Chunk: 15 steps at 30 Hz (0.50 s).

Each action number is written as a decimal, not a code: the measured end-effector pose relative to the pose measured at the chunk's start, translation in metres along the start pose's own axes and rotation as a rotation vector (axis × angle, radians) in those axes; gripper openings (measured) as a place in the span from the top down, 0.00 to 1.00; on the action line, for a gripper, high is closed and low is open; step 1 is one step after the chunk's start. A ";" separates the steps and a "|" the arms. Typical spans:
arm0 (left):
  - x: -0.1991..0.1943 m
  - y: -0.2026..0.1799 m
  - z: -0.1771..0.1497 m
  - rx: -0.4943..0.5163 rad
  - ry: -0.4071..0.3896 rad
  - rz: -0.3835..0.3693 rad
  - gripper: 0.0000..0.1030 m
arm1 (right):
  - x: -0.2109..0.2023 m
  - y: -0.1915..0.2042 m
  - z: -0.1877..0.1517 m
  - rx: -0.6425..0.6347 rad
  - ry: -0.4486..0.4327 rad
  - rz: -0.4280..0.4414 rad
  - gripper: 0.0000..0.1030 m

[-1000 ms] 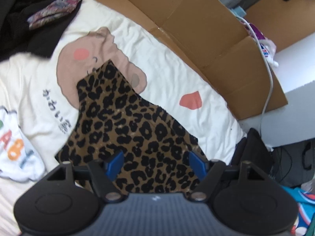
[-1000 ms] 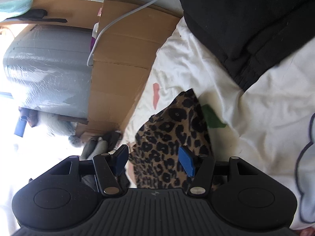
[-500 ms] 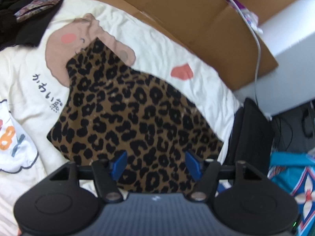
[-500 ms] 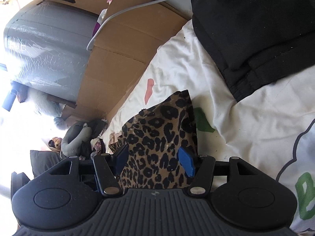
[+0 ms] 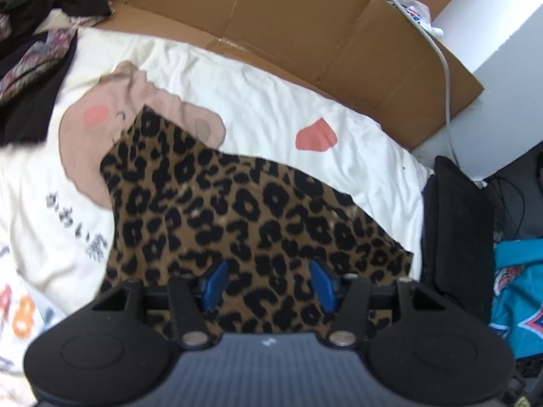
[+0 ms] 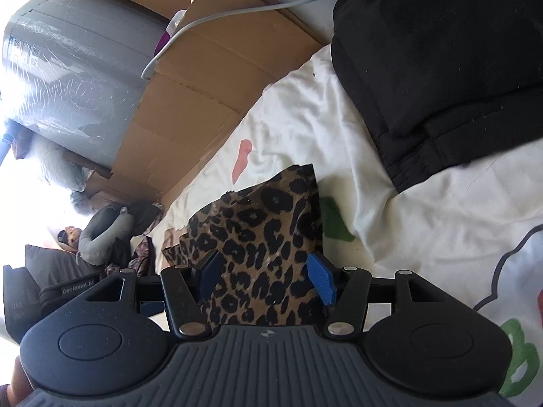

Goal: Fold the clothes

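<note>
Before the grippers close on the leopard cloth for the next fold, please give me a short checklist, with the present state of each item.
1. Leopard cloth between left gripper jaws: ok; jaws have just been closing, gap remains.
2. Cloth between right gripper jaws: ok, jaws open.
3. Cloth spread flat: not ok, far corner raised.
4. Black garment apart from cloth: ok.
5. White cable clear of cloth: ok.
6. Cloth pinched: cannot tell.

Flattened cardboard (image 5: 288,30) lies at twelve o'clock, crossed by a white cable (image 5: 444,78). A teal bag (image 5: 516,288) sits at four o'clock.
</note>
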<state>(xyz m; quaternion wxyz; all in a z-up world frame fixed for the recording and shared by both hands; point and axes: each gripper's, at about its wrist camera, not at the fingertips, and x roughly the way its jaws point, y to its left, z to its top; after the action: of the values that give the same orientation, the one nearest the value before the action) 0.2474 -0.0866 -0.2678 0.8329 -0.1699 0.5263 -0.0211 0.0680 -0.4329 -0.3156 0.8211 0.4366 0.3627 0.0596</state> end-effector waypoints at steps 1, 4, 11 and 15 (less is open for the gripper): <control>0.003 0.000 0.003 0.011 -0.001 0.003 0.45 | 0.000 0.000 0.000 -0.005 -0.003 -0.004 0.39; 0.012 -0.002 0.011 0.042 -0.003 0.011 0.45 | 0.000 0.000 0.001 -0.011 -0.013 -0.014 0.39; 0.046 -0.019 0.027 0.100 0.056 0.000 0.64 | 0.002 0.000 0.001 -0.016 -0.016 -0.047 0.39; 0.061 -0.036 0.037 0.210 0.037 0.027 0.69 | 0.004 0.003 -0.003 -0.026 -0.004 -0.059 0.39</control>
<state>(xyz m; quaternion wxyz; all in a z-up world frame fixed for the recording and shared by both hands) 0.3122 -0.1236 -0.2960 0.8365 -0.0742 0.5387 -0.0679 0.0700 -0.4276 -0.3169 0.8288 0.4152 0.3730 0.0395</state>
